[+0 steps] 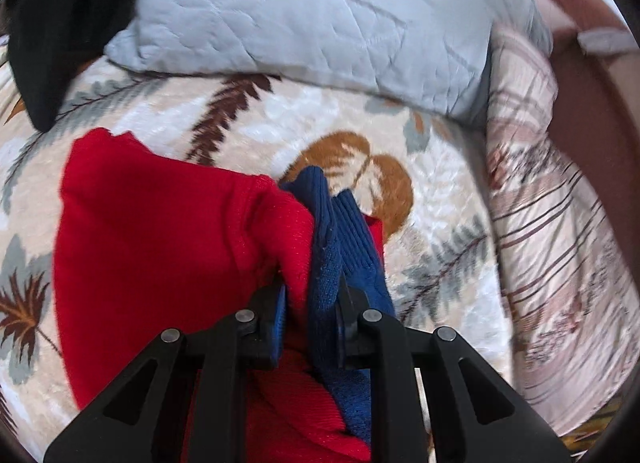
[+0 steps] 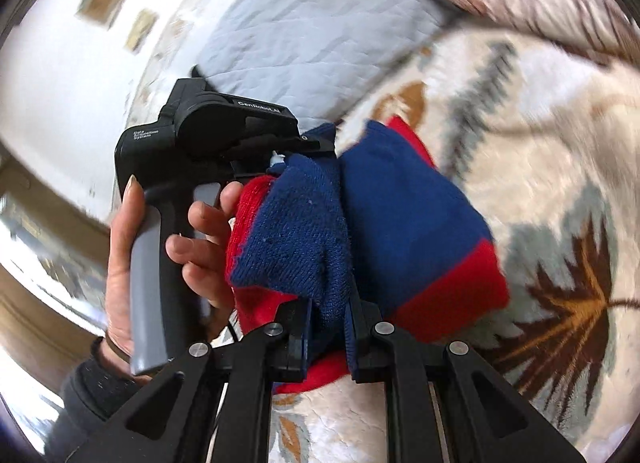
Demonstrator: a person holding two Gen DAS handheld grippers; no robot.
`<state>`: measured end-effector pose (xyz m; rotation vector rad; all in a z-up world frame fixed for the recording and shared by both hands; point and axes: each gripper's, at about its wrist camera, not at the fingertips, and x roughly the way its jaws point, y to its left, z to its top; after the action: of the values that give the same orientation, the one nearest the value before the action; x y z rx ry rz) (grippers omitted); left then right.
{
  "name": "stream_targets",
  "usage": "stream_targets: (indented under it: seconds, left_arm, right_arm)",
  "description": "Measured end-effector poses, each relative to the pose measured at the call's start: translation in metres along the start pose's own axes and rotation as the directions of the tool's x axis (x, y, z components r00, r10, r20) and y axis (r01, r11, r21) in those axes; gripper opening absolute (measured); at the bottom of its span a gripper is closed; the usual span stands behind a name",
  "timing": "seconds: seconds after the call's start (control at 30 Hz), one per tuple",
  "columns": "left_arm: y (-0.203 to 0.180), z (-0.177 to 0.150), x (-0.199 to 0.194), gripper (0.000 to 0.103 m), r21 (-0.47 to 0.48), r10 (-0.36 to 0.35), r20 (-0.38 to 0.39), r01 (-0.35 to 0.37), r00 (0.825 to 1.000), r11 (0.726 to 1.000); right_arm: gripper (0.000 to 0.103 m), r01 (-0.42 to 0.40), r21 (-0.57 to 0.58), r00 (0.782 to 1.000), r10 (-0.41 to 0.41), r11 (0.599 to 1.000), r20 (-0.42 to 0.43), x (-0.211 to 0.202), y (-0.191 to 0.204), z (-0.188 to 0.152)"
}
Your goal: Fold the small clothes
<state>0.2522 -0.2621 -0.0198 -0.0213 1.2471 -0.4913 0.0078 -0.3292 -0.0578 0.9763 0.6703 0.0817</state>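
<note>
A small red and navy knit garment (image 1: 160, 247) hangs bunched above a leaf-patterned blanket (image 1: 420, 199). My left gripper (image 1: 310, 303) is shut on its red and navy edge. In the right wrist view the same garment (image 2: 400, 215) is lifted, and my right gripper (image 2: 328, 315) is shut on its navy fold. The left gripper's black body (image 2: 208, 135), held by a hand, is close on the left of that view, touching the cloth.
A pale blue quilted pillow (image 1: 320, 19) lies at the back of the bed. A striped pink cushion (image 1: 560, 263) is on the right, and a black cloth (image 1: 52, 23) is at the far left. A white wall (image 2: 60, 63) is to the left.
</note>
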Motion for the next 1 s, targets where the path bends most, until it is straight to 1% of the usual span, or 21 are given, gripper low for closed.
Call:
stream_targets:
  seconds: [0.13,0.2,0.23,0.27,0.3,0.33,0.4,0.47,0.53,0.57,0.6,0.63,0.7,0.73,0.77,0.8,0.83,0.9,0.93,1.0]
  left_arm:
    - [-0.009,0.000,0.009,0.022,0.033,0.031,0.002,-0.031,1.000,0.999]
    - [-0.014,0.001,0.009,0.033,0.040,0.035,-0.001,-0.035,0.999,0.999]
    - [-0.015,0.000,0.007,0.034,0.036,0.037,0.002,-0.037,0.999,0.999]
    - [-0.015,0.001,0.006,0.039,0.031,0.034,0.001,-0.034,0.999,0.999]
    - [-0.015,0.001,0.002,0.039,0.021,0.024,0.002,-0.024,1.000,0.999]
    - [-0.013,0.001,-0.003,0.039,0.007,0.007,0.006,-0.007,1.000,1.000]
    - [-0.003,0.003,-0.015,0.039,-0.033,-0.025,0.027,0.026,0.999,0.999]
    - [0.019,0.008,-0.033,0.040,-0.088,-0.043,0.060,0.048,0.997,0.995]
    - [0.042,0.011,-0.047,0.043,-0.145,-0.054,0.086,0.066,0.995,0.987]
    - [0.057,0.011,-0.055,0.046,-0.178,-0.056,0.099,0.073,0.993,0.981]
    - [0.074,0.010,-0.062,0.046,-0.210,-0.051,0.111,0.074,0.992,0.975]
    - [0.090,0.007,-0.067,0.046,-0.235,-0.044,0.119,0.071,0.992,0.969]
    - [0.116,-0.001,-0.071,0.046,-0.269,-0.020,0.117,0.051,0.993,0.962]
    - [0.125,-0.006,-0.070,0.046,-0.284,-0.016,0.113,0.048,0.993,0.958]
    - [0.134,-0.013,-0.067,0.046,-0.299,-0.015,0.105,0.046,0.994,0.953]
    - [0.143,-0.021,-0.064,0.047,-0.316,-0.022,0.094,0.050,0.995,0.947]
    - [0.149,-0.027,-0.060,0.047,-0.327,-0.034,0.082,0.059,0.996,0.943]
    - [0.155,-0.041,-0.053,0.047,-0.337,-0.069,0.068,0.088,0.995,0.937]
    - [0.157,-0.046,-0.052,0.047,-0.336,-0.087,0.074,0.107,0.993,0.936]
    - [0.158,-0.052,-0.053,0.048,-0.327,-0.111,0.088,0.134,0.990,0.935]
  right_arm:
    - [0.013,-0.013,0.120,0.999,0.017,0.993,-0.038,0.007,-0.023,0.002]
    - [0.013,-0.007,0.144,0.998,0.015,0.990,-0.056,0.012,-0.028,0.002]
    - [0.014,-0.001,0.162,0.998,0.012,0.987,-0.067,0.016,-0.031,0.002]
    - [0.014,0.002,0.171,0.997,0.012,0.985,-0.078,0.019,-0.033,0.001]
    - [0.015,0.007,0.182,0.996,0.009,0.983,-0.087,0.021,-0.035,0.000]
    - [0.019,0.009,0.197,0.996,0.009,0.980,-0.091,0.023,-0.038,0.001]
    - [0.021,0.003,0.212,0.995,0.018,0.977,-0.099,0.022,-0.039,0.002]
    - [0.026,0.011,0.195,0.996,0.006,0.981,-0.089,0.012,-0.035,0.002]
    - [0.027,0.019,0.166,0.999,-0.011,0.986,-0.049,-0.002,-0.030,0.003]
    - [0.027,0.022,0.142,1.000,-0.023,0.990,0.006,-0.016,-0.025,0.004]
    - [0.027,0.023,0.128,0.999,-0.028,0.991,0.040,-0.023,-0.022,0.005]
    - [0.029,0.030,0.102,0.993,-0.041,0.994,0.109,-0.037,-0.017,0.009]
    - [0.037,0.027,0.072,0.976,-0.042,0.997,0.212,-0.050,-0.009,0.018]
    - [0.045,0.021,0.047,0.966,-0.033,0.999,0.256,-0.052,-0.004,0.027]
    - [0.047,0.010,0.017,0.963,-0.015,1.000,0.269,-0.047,0.003,0.039]
    - [0.047,-0.010,-0.009,0.969,0.012,1.000,0.245,-0.035,0.010,0.054]
    - [0.047,-0.043,-0.029,0.980,0.047,0.999,0.194,-0.020,0.015,0.066]
    - [0.047,-0.099,-0.048,0.988,0.104,0.994,0.115,0.008,0.020,0.078]
    - [0.047,-0.080,-0.049,0.995,0.083,0.996,0.060,0.031,0.021,0.086]
    - [0.047,-0.017,-0.057,1.000,0.016,0.998,-0.009,0.061,0.019,0.089]
